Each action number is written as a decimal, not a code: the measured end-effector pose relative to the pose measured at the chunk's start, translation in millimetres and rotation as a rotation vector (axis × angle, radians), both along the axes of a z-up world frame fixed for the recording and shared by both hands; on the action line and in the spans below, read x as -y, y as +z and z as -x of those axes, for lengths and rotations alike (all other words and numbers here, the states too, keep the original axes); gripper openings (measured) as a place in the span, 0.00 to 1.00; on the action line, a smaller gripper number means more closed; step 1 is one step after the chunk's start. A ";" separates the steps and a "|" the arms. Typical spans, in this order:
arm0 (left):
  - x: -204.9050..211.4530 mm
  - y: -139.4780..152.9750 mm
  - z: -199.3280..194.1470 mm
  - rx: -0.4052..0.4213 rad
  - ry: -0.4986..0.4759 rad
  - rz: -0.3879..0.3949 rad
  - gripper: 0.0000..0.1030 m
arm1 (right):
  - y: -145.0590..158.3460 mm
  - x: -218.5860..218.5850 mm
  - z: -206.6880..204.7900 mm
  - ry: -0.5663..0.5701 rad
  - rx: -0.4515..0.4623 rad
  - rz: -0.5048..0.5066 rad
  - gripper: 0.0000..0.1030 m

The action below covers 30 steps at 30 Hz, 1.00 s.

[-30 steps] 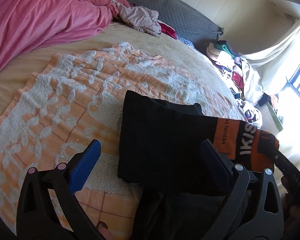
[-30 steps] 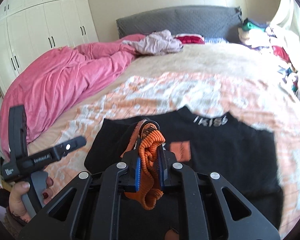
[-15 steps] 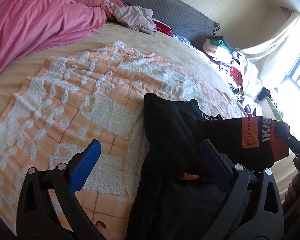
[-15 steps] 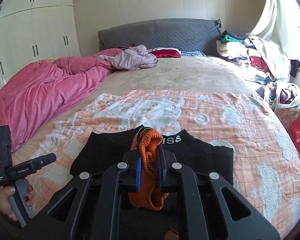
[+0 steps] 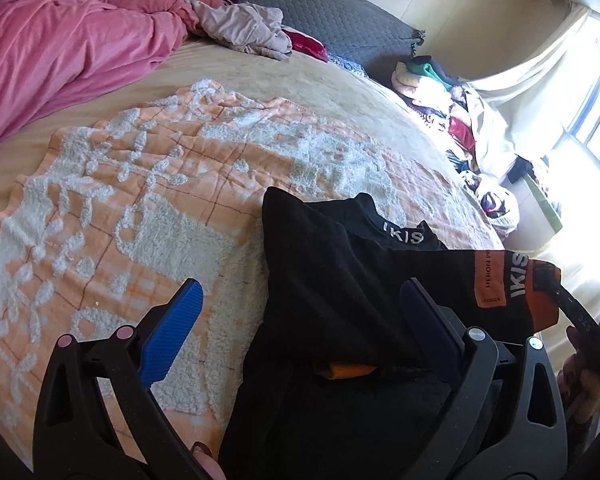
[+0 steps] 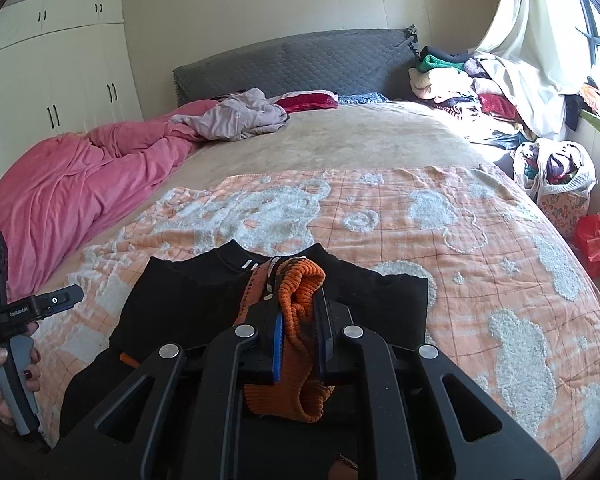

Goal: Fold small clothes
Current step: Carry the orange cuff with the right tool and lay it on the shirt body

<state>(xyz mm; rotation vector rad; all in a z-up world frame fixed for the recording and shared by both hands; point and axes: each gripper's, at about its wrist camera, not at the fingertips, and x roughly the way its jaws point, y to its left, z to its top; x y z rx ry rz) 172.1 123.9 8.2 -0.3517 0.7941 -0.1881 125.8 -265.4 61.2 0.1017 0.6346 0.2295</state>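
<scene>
A black top (image 5: 332,280) with orange trim lies on the orange and white blanket (image 5: 140,208); its collar reads IKIS. My right gripper (image 6: 298,320) is shut on the orange ribbed cuff (image 6: 300,280) of a sleeve and holds it above the top's body (image 6: 188,300). In the left wrist view that sleeve (image 5: 440,276) stretches rightwards to the right gripper (image 5: 550,280) at the frame's edge. My left gripper (image 5: 300,320) stands open just over the near part of the top, with nothing pressed between its blue pads (image 5: 176,328). A hand holds it at the left of the right wrist view (image 6: 36,264).
A pink duvet (image 6: 80,184) is heaped along the bed's left side. A lilac garment (image 6: 236,116) and red cloth lie by the grey headboard (image 6: 300,60). Piled clothes (image 6: 460,80), a full bag (image 6: 556,176) and a red bag (image 6: 596,240) stand right of the bed.
The right gripper has carried the orange cuff to the right, drawing the sleeve out across the top. The left gripper has shifted a little and stayed open.
</scene>
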 end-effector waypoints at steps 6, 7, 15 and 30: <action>25.2 -3.3 -20.8 -0.014 -0.091 -0.057 0.80 | -12.2 5.5 -1.3 -0.002 -0.009 -0.006 0.10; 29.4 -5.4 -23.7 -0.017 -0.106 -0.066 0.78 | -14.4 5.8 -2.1 -0.004 -0.013 -0.002 0.10; 56.7 -25.6 -34.3 -0.031 -0.206 -0.084 0.63 | -27.4 14.0 -2.9 -0.018 -0.040 -0.002 0.11; 75.5 -46.6 -38.6 -0.069 -0.233 -0.170 0.63 | -35.6 18.8 -4.5 -0.036 -0.074 0.008 0.11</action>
